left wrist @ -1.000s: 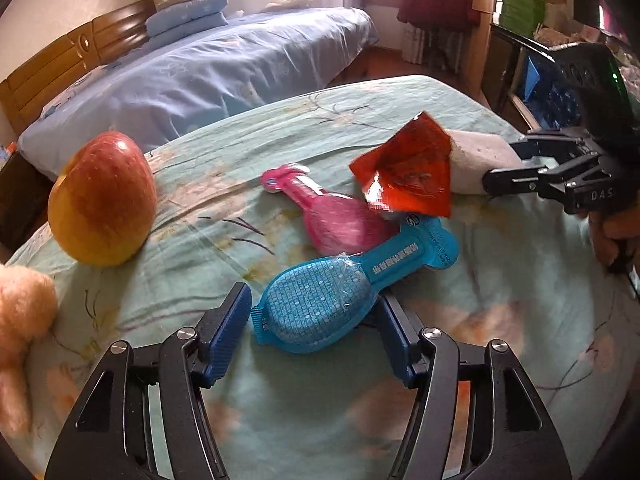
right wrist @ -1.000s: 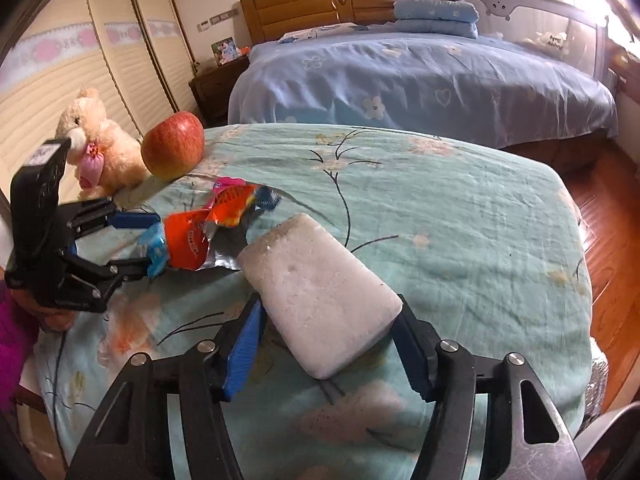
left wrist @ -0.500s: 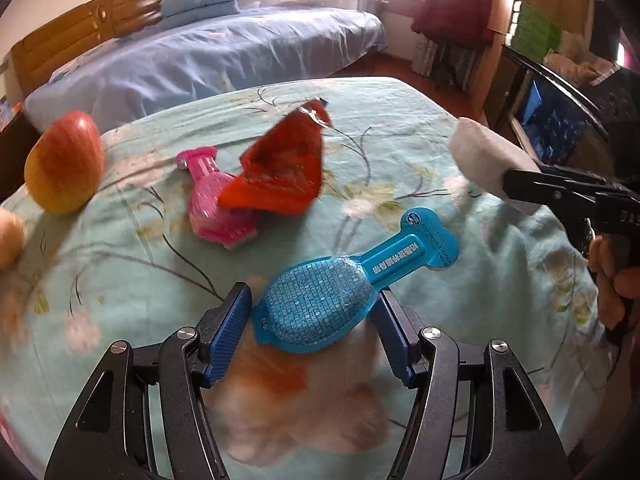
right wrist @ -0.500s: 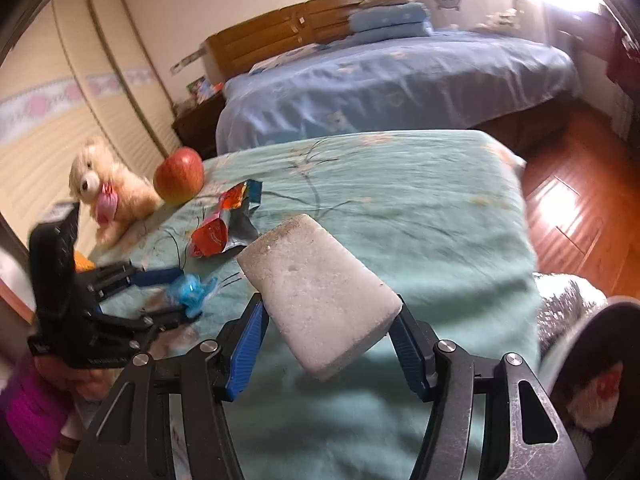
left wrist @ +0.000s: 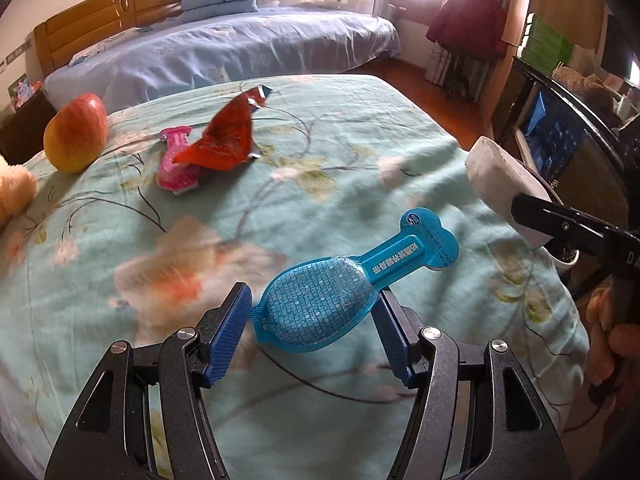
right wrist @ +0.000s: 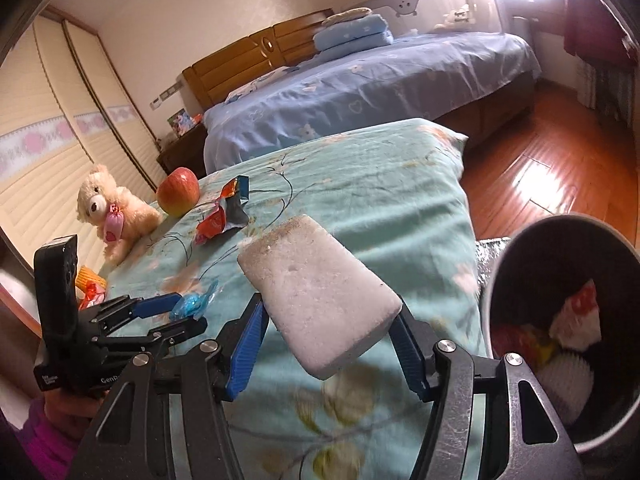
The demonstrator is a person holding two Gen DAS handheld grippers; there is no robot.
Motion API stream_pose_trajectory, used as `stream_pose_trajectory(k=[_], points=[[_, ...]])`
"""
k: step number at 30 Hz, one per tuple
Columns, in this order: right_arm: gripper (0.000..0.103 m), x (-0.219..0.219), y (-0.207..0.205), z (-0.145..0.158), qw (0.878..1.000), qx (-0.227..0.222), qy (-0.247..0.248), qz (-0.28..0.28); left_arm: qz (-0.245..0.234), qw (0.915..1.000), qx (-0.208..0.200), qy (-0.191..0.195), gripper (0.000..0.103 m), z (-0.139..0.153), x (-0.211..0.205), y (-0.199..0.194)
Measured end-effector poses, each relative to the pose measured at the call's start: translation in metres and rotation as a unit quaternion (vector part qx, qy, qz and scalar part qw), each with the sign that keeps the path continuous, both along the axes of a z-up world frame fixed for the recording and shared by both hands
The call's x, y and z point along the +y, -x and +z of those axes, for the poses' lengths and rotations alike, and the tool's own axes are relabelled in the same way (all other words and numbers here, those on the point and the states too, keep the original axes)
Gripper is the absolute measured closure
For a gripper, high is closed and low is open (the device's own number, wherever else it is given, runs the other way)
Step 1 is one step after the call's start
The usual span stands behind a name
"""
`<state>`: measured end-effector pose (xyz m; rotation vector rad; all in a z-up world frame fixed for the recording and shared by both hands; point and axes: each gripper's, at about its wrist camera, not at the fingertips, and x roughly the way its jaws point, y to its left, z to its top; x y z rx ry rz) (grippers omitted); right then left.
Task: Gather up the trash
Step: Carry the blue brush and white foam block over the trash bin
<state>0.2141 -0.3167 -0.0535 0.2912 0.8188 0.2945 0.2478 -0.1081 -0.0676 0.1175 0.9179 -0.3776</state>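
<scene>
My left gripper (left wrist: 312, 300) is shut on a blue spoon-shaped plastic package (left wrist: 392, 258), held just above the teal bedspread (left wrist: 340, 128). My right gripper (right wrist: 328, 308) is shut on a white foam block (right wrist: 304, 256), which hangs over the bed's edge next to a dark round trash bin (right wrist: 560, 218) holding several scraps. In the left wrist view the white block (left wrist: 500, 176) shows at the right. On the cover behind lie a red wrapper (left wrist: 228, 140) and a pink package (left wrist: 176, 160).
An apple (left wrist: 76, 136) and a plush bear (right wrist: 108, 212) sit at the bedspread's far left side. A second bed with blue bedding (right wrist: 360, 88) stands beyond. Wooden floor (right wrist: 540, 152) lies to the right, with a crinkled silver sheet (right wrist: 488, 256) beside the bin.
Both grippers have carried their loads away from the wrappers toward the bed's right edge. The trash bin has come fully into the right wrist view. Neither grip has changed.
</scene>
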Motion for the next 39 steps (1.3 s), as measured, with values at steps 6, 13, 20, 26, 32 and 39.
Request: stream_pose_trajectory(k=[6, 13, 20, 26, 32, 39], points=[[0.042, -0.011, 0.023, -0.003, 1.000, 0.000, -0.004, -0.019, -0.009, 0.9999, -0.005, 0.002, 0.041, 0.002, -0.019, 0.019], [0.042, -0.027, 0.041, -0.008, 0.999, 0.004, -0.003, -0.044, -0.022, 0.9997, -0.006, 0.005, 0.041, 0.004, -0.040, 0.031], [0.042, -0.045, 0.057, -0.007, 0.997, -0.001, 0.004, -0.072, -0.036, 0.9993, -0.012, 0.002, 0.041, 0.008, -0.060, 0.038], [0.042, -0.059, 0.066, -0.005, 0.996, -0.006, 0.011, -0.089, -0.052, 0.9986, -0.012, -0.001, 0.041, 0.009, -0.079, 0.042], [0.042, -0.073, 0.072, -0.008, 0.994, -0.004, 0.013, -0.105, -0.063, 0.9979, -0.009, -0.005, 0.041, 0.008, -0.096, 0.043], [0.042, -0.092, 0.078, -0.006, 0.992, -0.006, 0.022, -0.128, -0.075, 0.9971, -0.012, -0.009, 0.041, 0.010, -0.117, 0.040]])
